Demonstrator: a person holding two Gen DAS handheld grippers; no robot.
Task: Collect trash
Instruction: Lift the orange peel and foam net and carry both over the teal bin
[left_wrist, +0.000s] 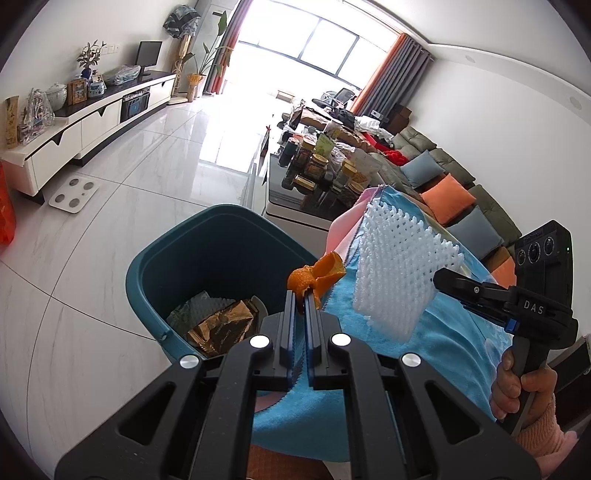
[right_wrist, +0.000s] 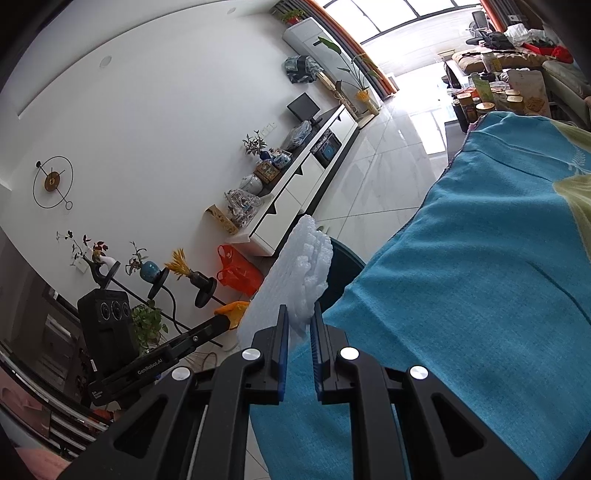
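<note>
My left gripper (left_wrist: 303, 297) is shut on a piece of orange peel (left_wrist: 317, 275), held above the rim of a teal bin (left_wrist: 221, 236) that has crumpled brown wrappers (left_wrist: 218, 325) inside. To its right, my right gripper (left_wrist: 437, 277) is shut on a sheet of white foam netting (left_wrist: 395, 266), held over a blue cloth (left_wrist: 424, 350). In the right wrist view the foam netting (right_wrist: 295, 280) sticks up between my right gripper's (right_wrist: 300, 314) jaws. The left gripper (right_wrist: 221, 321) with the orange peel (right_wrist: 234, 310) shows at lower left, and the bin's rim (right_wrist: 345, 266) peeks out behind the foam.
The blue cloth (right_wrist: 480, 295) drapes over a surface on the right. A low table crowded with jars (left_wrist: 317, 162) stands behind it, with a sofa and cushions (left_wrist: 447, 195) beyond. A white TV cabinet (left_wrist: 85, 125), a floor scale (left_wrist: 74, 194) and an orange bag (right_wrist: 236, 273) line the tiled floor.
</note>
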